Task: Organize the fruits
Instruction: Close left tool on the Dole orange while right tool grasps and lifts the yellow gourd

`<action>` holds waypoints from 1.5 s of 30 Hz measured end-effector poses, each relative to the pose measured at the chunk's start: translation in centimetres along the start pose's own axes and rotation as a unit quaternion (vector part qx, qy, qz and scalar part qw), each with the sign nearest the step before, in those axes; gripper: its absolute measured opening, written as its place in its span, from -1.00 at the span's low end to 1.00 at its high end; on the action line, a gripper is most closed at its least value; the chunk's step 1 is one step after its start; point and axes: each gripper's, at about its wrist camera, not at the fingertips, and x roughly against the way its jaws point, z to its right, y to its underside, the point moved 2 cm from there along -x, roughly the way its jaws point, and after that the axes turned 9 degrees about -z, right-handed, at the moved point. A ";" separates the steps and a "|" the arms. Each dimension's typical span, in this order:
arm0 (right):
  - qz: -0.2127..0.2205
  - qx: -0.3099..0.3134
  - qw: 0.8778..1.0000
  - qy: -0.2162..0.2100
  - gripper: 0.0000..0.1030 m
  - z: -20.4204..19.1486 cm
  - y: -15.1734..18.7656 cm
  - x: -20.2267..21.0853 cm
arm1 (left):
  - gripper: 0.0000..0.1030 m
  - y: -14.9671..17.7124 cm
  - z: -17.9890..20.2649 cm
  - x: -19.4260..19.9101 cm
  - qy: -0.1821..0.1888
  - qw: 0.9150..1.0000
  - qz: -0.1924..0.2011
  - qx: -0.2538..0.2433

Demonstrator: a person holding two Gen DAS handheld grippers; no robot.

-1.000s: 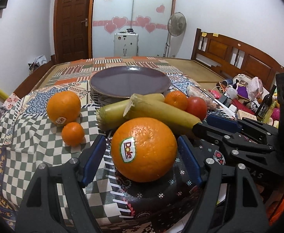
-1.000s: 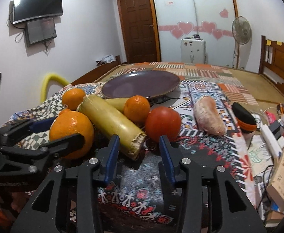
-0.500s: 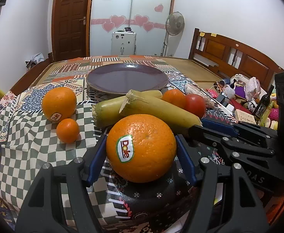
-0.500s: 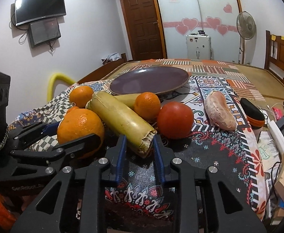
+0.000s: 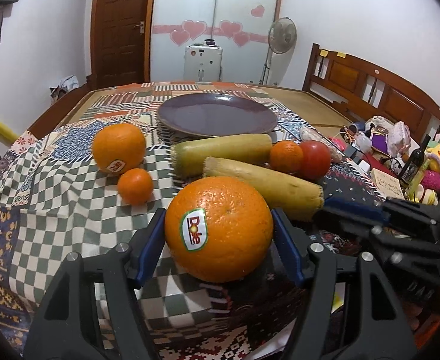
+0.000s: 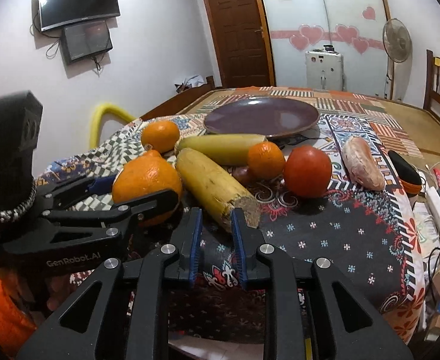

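The left gripper (image 5: 218, 234) grips the big orange (image 5: 218, 229) with both fingers, low on the bed. Lift it straight up, then carry toward the plate (image 5: 216, 117) at 12 o'clock. The right gripper (image 6: 216, 228) is nearly closed, empty, near the yellow fruit (image 6: 212, 186).

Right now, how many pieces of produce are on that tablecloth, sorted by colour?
Orange, big oranges: 2
Orange, small oranges: 2
Yellow stalks: 2
Red tomato: 1
Pinkish tuber: 1
Total: 8
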 end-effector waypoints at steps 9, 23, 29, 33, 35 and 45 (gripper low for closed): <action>-0.007 -0.004 1.000 0.010 -0.26 1.0 -1.6 -1.7 | 0.32 0.4 -1.4 0.4 -0.001 1.000 0.008 0.012; -0.029 0.011 0.999 -0.024 -0.40 -0.6 -0.7 -1.3 | 0.32 0.4 -1.1 0.4 0.002 1.000 0.010 0.012; -0.037 0.037 0.998 -0.024 -0.40 -2.0 -1.0 -1.2 | 0.32 0.4 -1.5 0.7 -0.001 1.000 0.002 0.011; -0.040 0.037 0.998 -0.017 -0.39 -2.2 -2.0 -2.5 | 0.32 0.7 -2.5 1.1 -0.005 1.000 0.000 0.017; -0.046 0.040 0.998 -0.021 -0.39 -2.3 -2.5 -3.1 | 0.32 0.8 -3.1 1.3 -0.009 1.000 0.001 0.023; -0.065 0.064 0.996 -0.007 -0.31 -3.7 -3.2 -5.2 | 0.32 1.1 -4.3 1.5 -0.013 0.999 0.010 0.033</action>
